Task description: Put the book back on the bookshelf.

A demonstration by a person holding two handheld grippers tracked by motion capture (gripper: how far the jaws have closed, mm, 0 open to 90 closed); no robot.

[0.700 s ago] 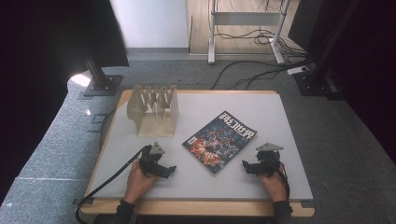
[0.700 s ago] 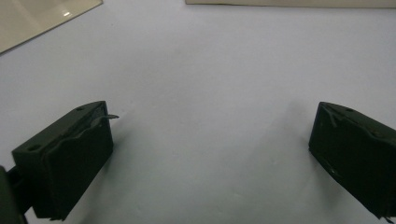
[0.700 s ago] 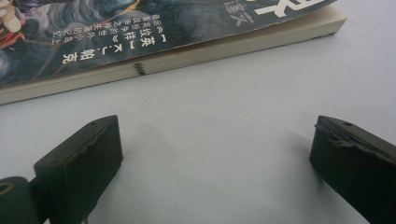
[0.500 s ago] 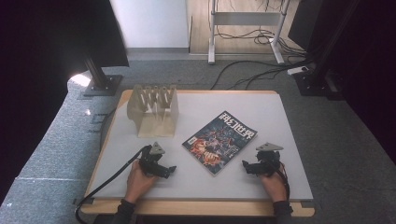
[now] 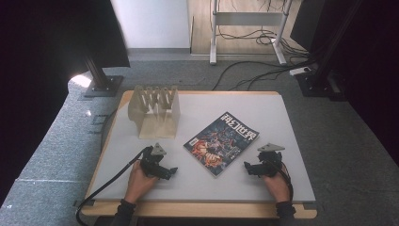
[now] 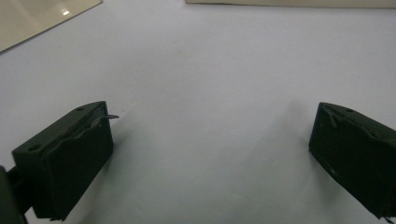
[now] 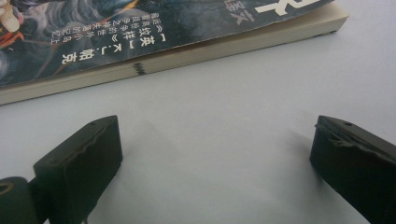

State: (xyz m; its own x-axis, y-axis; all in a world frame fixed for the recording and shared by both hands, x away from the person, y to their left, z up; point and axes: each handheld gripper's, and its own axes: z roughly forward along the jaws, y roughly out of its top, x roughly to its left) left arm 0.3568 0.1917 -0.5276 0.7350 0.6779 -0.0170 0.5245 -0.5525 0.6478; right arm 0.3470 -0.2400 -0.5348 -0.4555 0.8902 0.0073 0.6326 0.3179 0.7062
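Note:
A magazine point(image 5: 222, 142) with a dark illustrated cover lies flat and skewed in the middle of the grey table top point(image 5: 263, 113). Left of it, near the front edge, my left gripper point(image 5: 170, 171) rests in a hand, jaws wide open over bare table point(image 6: 210, 140). On the magazine's right, my right gripper point(image 5: 247, 168) is open too and points at the magazine's page edge point(image 7: 187, 53), a short way off. Nothing is between either pair of jaws.
A pale wooden rack point(image 5: 155, 110) with several upright slots stands at the back left of the table. A black cable point(image 5: 113, 181) trails from the left gripper over the front left edge. Stands and cables lie on the floor behind.

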